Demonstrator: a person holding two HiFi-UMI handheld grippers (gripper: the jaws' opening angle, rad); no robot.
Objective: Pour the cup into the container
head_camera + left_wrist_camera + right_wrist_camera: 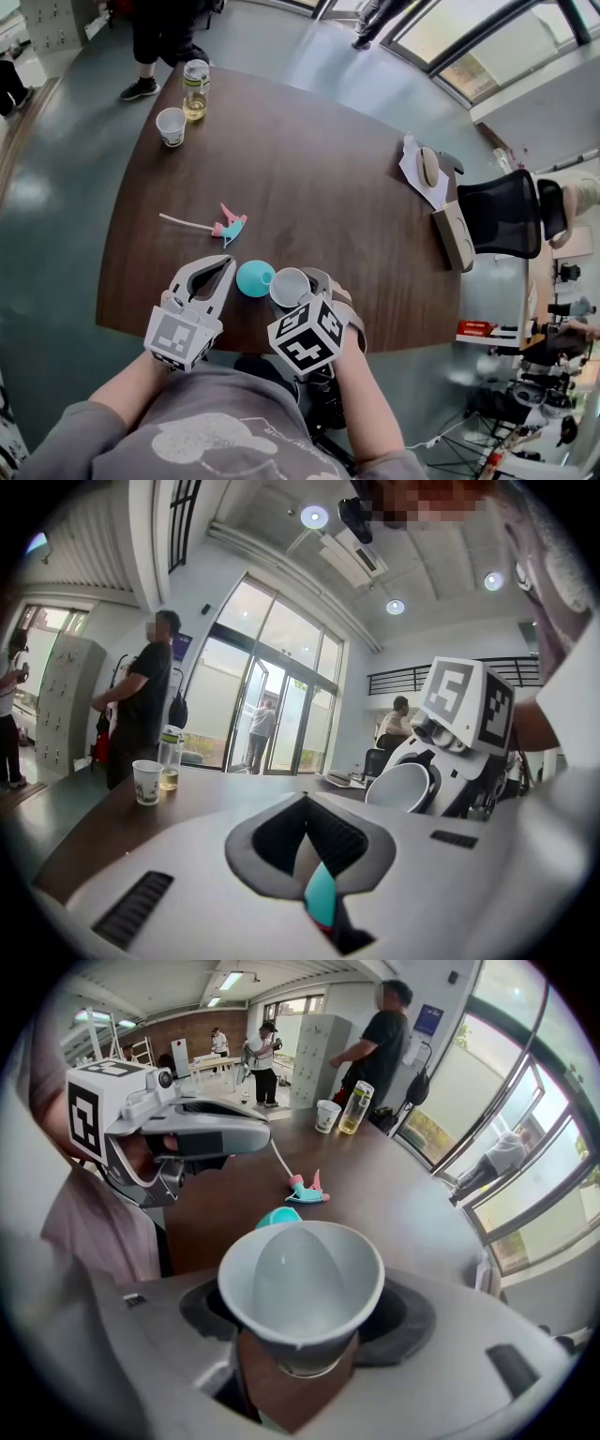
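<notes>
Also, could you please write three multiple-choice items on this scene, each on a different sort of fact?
1. Where is the teal container? A. on the table, near its front edge B. on the floor C. on the chair
2. How many paper cups stand by the bottle? A. none B. one C. three
3. The right gripper is: A. open B. shut on the grey cup C. out of view
Answers: A, it sits by that edge; B, a single one stands there; B, its jaws clamp it.
</notes>
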